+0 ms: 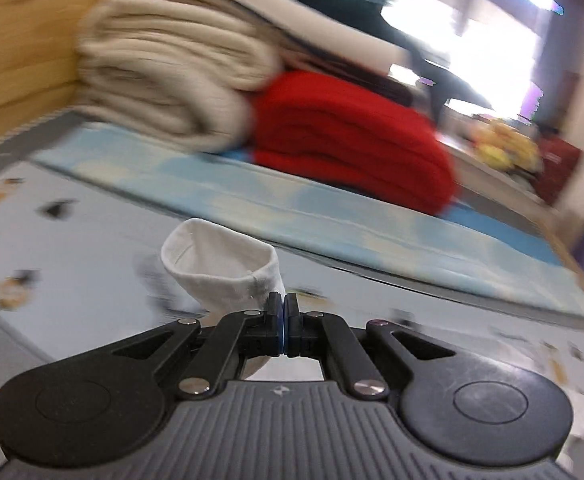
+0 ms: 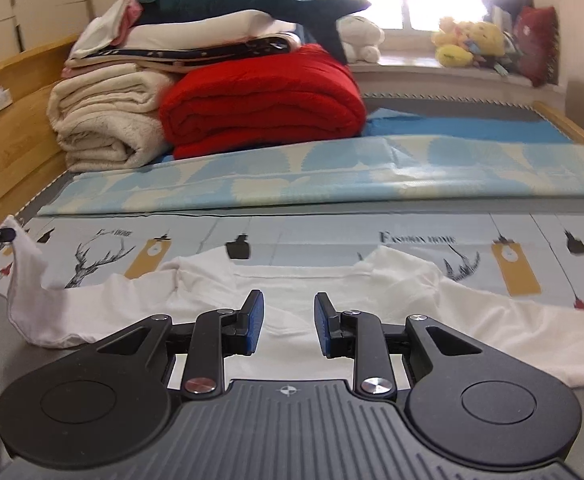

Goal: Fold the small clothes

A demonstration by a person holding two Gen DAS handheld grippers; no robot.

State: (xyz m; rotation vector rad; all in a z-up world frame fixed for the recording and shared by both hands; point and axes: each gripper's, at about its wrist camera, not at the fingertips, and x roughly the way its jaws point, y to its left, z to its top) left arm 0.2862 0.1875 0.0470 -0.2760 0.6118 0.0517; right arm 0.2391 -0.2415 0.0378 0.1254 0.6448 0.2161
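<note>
low wrist views toward shared blankets [image 2: 260, 96]

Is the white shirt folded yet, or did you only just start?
Only just started. Nothing looks folded yet: the white shirt lies spread flat on the printed mat. In hand: the left gripper is shut on one sleeve cuff, lifted up. The right gripper hovers open over the shirt. Both sleeves and the body remain.

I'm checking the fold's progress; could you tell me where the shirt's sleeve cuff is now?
The sleeve cuff is pinched in the left gripper, lifted above the printed mat at the white shirt's left end.
</note>
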